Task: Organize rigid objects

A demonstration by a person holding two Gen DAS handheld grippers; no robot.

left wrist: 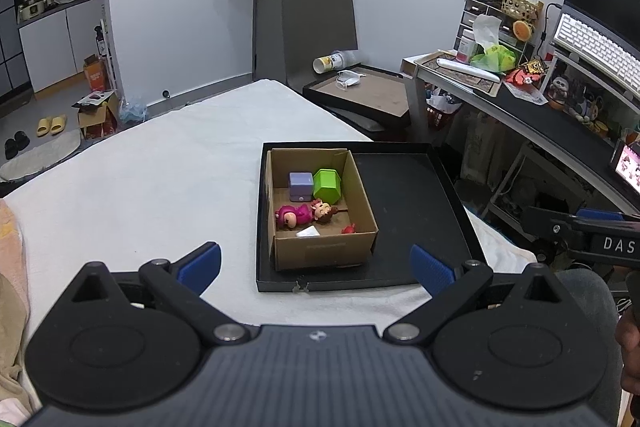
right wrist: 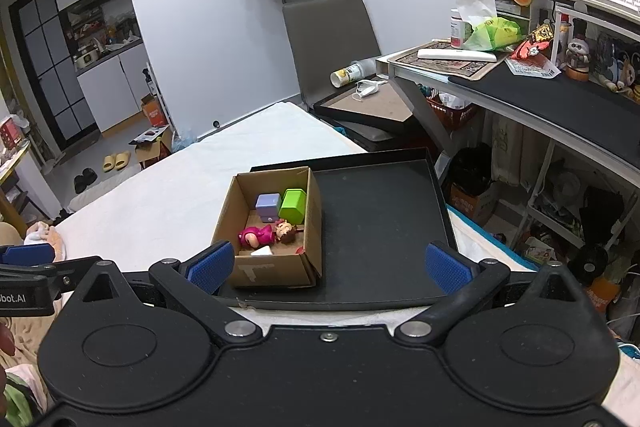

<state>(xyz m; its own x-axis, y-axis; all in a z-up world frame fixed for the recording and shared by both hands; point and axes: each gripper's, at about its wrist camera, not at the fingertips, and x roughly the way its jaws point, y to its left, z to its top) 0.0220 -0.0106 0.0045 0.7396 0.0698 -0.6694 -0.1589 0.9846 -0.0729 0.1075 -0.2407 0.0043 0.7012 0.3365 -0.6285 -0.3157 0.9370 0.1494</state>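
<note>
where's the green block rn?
In both wrist views the green block sits inside the cardboard box, at its far right corner, beside the purple cube and behind the lying pink doll.

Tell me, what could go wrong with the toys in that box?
The cardboard box sits loose on the black tray, so a push from either open gripper might slide or tip it. The pink doll lies across the floor of the box beside the small red piece, so a grab there might catch both. The green block leans against the box wall and could topple onto the purple cube.
</note>
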